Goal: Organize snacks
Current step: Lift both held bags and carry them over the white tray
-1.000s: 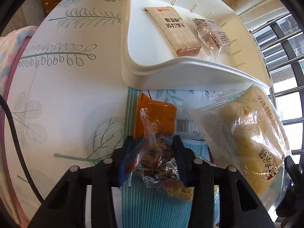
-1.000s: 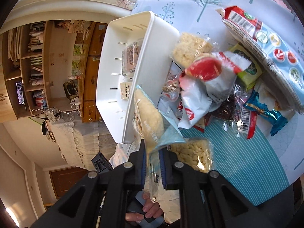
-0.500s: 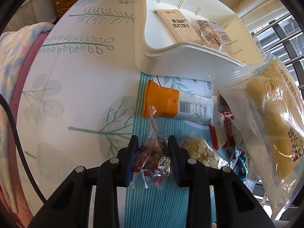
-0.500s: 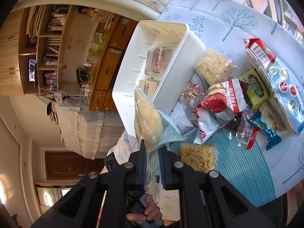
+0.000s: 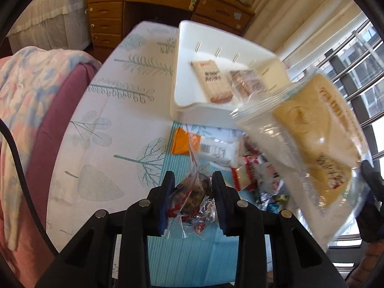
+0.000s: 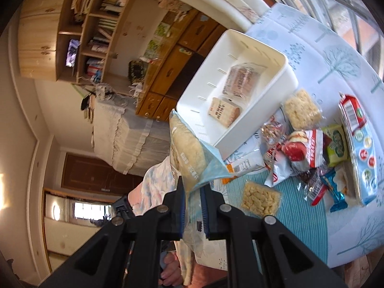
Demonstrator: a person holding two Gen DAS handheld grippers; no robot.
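the left gripper (image 5: 193, 193) is clamped on a small clear-wrapped dark snack (image 5: 192, 192), which hangs between the jaws above the striped teal mat (image 5: 187, 259). the right gripper (image 6: 193, 201) is clamped on the lower edge of a large clear bag of pale yellow snack (image 6: 189, 151); the bag stands up from the jaws and is clear of the table (image 6: 336, 55). in the left wrist view this bag (image 5: 309, 144) fills the right side, blurred, just in front of the near right corner of the white bin (image 5: 178, 76).

the white bin sits on the tree-patterned tablecloth (image 5: 115, 110). inside it lie two items side by side: a tan cracker packet (image 5: 213, 80) and a clear-wrapped brown packet (image 5: 247, 84).

on the table beside the bin lie loose snacks: an orange-and-white packet (image 5: 206, 145) just in front of the bin wall, a square pack of pale nuts (image 6: 260, 198) on the mat, a puffed rice cake pack (image 6: 303, 112), a red-and-white packet (image 6: 304, 151), a green packet (image 6: 336, 144) and a long blue box (image 6: 360, 153) at the far edge.
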